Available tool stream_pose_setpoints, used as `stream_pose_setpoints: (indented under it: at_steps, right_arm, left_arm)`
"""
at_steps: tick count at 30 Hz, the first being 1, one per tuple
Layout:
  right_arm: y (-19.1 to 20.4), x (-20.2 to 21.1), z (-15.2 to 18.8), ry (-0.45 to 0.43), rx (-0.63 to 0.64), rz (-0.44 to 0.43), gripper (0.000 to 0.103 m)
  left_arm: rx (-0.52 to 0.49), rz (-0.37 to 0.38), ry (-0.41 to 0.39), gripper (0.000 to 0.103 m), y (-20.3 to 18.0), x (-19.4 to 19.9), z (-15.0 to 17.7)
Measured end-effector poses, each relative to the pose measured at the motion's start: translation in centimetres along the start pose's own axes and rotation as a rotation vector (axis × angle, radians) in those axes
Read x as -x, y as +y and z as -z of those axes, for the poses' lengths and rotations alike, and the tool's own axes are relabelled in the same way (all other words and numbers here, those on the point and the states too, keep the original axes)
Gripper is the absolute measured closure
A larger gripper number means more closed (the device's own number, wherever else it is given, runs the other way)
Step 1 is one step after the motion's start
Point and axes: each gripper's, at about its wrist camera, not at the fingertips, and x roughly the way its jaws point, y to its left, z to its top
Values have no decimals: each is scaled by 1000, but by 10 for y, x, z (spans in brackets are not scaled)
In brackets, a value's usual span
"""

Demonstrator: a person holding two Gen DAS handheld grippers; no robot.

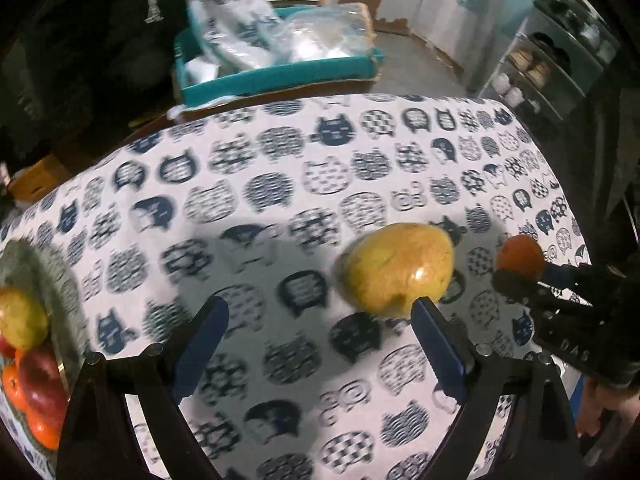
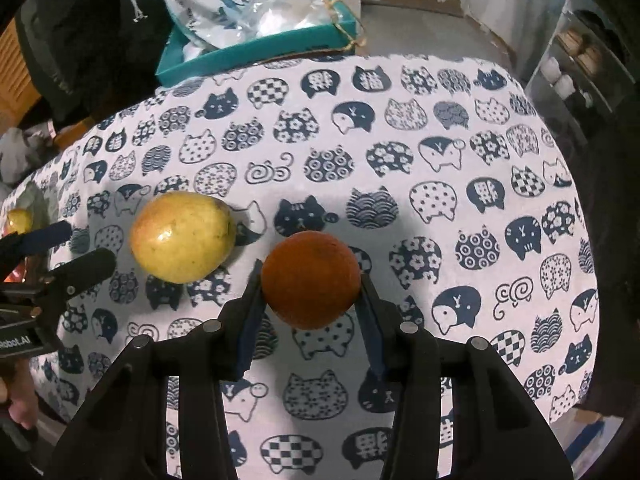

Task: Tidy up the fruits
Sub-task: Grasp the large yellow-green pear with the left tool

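Note:
A yellow-green mango (image 1: pixel 398 269) lies on the cat-print tablecloth (image 1: pixel 280 184); it also shows in the right wrist view (image 2: pixel 183 237). My left gripper (image 1: pixel 320 308) is open, with its right finger just in front of the mango. My right gripper (image 2: pixel 310 280) is shut on an orange (image 2: pixel 311 279), which also shows in the left wrist view (image 1: pixel 520 255). A plate (image 1: pixel 60 320) at the far left holds a green-yellow fruit (image 1: pixel 20 322), a red apple (image 1: pixel 42 384) and oranges (image 1: pixel 40 426).
A teal tray (image 1: pixel 280 76) with plastic bags stands behind the table's far edge, also in the right wrist view (image 2: pixel 256 52). A shelf unit (image 1: pixel 552 64) stands at the far right. The left gripper shows at the right wrist view's left edge (image 2: pixel 52 264).

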Motion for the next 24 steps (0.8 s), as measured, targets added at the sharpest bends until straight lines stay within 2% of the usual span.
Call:
stream_pose_setpoints:
  at_steps: [3,5,11,24]
  right_arm:
    - [-8,-3,2,6,-17,1,59]
    - [-9,-7,1,6,-28,3,59]
    - [-33,-7,4,9,-82,-8,59]
    - [-51,-12,5,17,-122,-16,59]
  left_arm:
    - [-29,4,13,9,-17,-11,-5]
    - [-36,33,11,5,-25,-15,-8]
    - [-52,82,23,4,-44,-27,-16]
    - [8,175,97,4,-55,-50,-15]
